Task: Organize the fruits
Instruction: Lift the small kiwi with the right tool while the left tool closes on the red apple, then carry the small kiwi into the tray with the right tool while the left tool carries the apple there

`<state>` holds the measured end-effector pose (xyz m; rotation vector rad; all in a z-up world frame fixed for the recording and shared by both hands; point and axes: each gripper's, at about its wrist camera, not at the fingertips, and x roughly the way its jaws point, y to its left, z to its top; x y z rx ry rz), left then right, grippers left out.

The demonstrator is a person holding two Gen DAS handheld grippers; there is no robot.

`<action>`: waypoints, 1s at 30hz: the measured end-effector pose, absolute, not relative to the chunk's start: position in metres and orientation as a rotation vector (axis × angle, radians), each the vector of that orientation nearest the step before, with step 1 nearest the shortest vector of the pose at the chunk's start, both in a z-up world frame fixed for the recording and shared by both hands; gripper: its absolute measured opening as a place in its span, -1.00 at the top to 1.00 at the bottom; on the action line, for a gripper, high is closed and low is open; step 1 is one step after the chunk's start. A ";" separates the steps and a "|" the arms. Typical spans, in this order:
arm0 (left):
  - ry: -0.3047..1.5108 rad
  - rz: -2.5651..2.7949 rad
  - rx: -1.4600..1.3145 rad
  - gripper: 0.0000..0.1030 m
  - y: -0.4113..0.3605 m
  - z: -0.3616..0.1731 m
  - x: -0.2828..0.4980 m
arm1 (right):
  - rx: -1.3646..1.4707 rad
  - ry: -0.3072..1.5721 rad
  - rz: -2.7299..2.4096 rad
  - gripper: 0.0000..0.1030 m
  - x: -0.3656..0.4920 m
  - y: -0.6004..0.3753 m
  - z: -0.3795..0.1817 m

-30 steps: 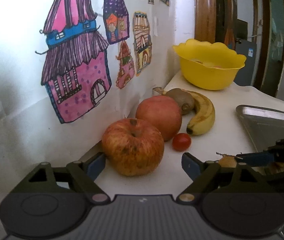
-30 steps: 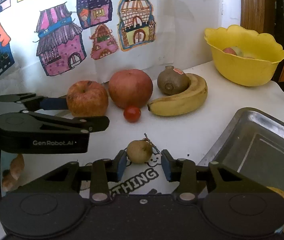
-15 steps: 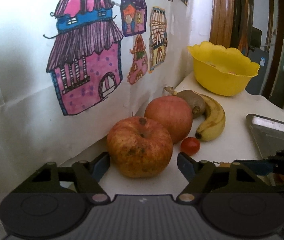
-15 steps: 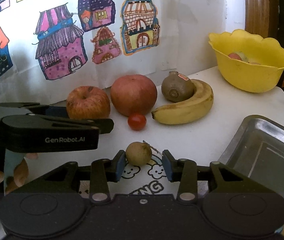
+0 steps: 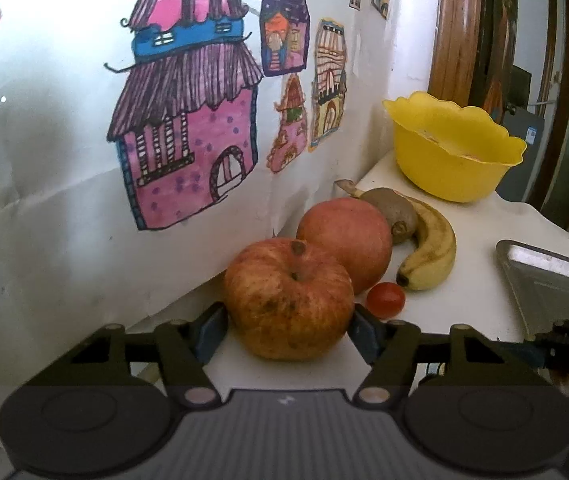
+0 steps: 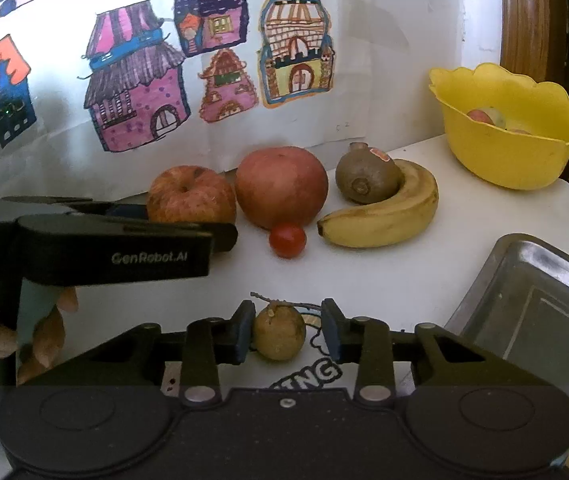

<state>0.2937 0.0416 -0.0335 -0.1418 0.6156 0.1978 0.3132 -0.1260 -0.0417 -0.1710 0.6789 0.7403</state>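
A mottled red-yellow apple [image 5: 288,300] rests on the white table by the wall. My left gripper [image 5: 288,332] is shut on it, one blue pad pressed to each side. A small tan round fruit with a twig stem [image 6: 278,332] sits on the table between the fingers of my right gripper [image 6: 287,332]. That gripper is open: the left pad touches the fruit and the right pad stands clear of it. Behind lie a large red fruit [image 6: 282,188], a cherry tomato [image 6: 287,240], a kiwi [image 6: 366,178] and a banana [image 6: 384,216].
A yellow bowl [image 6: 512,148] holding some fruit stands at the back right. A metal tray [image 6: 544,280] lies at the right. The wall with house drawings [image 5: 188,140] rises close behind the fruit. A hand [image 6: 44,332] holds the left gripper.
The left gripper moved forward to the apple and its fingers narrowed onto it. The right gripper crept forward so the small fruit sits deeper between its fingers; its gap is unchanged.
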 end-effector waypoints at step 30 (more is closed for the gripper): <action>0.639 -0.021 -0.195 -0.34 0.018 -0.021 0.192 | -0.013 0.575 0.580 0.28 0.185 -0.199 -0.014</action>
